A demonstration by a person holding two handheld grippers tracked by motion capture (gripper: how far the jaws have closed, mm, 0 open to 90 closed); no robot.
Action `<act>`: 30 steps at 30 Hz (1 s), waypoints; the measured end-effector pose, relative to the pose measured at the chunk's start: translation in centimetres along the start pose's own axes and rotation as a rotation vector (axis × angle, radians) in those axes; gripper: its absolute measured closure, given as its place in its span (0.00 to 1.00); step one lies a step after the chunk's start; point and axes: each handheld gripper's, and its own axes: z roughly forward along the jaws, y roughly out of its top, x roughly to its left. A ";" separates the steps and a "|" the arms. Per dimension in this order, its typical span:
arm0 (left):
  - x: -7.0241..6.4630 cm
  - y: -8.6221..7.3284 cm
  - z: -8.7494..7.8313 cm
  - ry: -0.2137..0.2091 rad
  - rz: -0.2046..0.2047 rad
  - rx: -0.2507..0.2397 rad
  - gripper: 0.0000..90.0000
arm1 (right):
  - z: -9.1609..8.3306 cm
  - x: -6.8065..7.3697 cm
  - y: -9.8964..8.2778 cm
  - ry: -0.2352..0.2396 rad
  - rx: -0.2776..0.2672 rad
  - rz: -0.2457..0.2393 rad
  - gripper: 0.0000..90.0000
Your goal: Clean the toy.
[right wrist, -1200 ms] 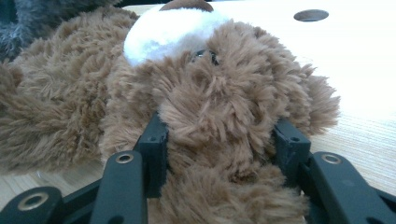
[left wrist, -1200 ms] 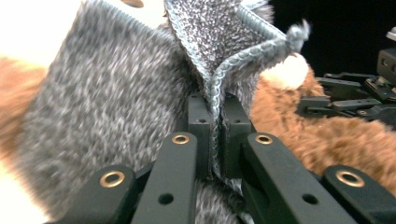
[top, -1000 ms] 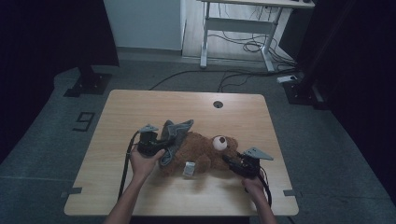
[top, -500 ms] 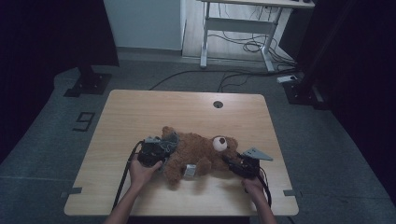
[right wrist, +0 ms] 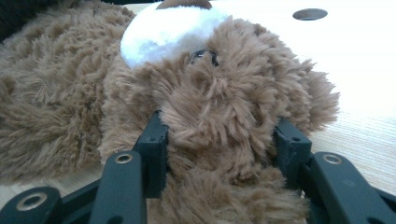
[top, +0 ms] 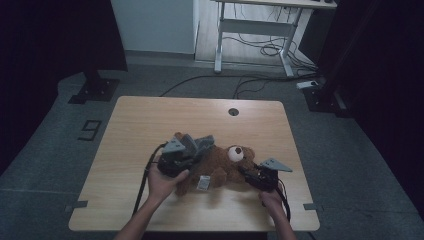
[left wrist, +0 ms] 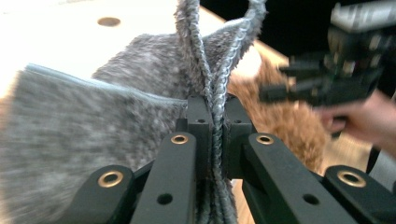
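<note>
A teddy bear lies on the near half of the desk, its head toward the right. A cloth lies over its left end. The left claw sits at the cloth, the right claw at the bear's head

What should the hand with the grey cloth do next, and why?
Probably draw the grey cloth further across the teddy bear. The left gripper is shut on a fold of it, and the right gripper pins the bear's head to steady it.
</note>
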 end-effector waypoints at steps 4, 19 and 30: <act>0.2 -2.4 2.1 -0.026 -0.025 0.040 0.94 | 0.0 0.0 0.0 0.003 0.002 -0.004 0.55; 3.9 -9.0 -1.4 -0.050 -0.133 0.058 0.94 | 0.1 0.2 -0.1 0.017 0.005 -0.031 0.54; 4.1 -5.9 -4.4 -0.024 -0.097 -0.061 0.94 | 0.0 0.0 -0.2 0.025 -0.001 -0.023 0.54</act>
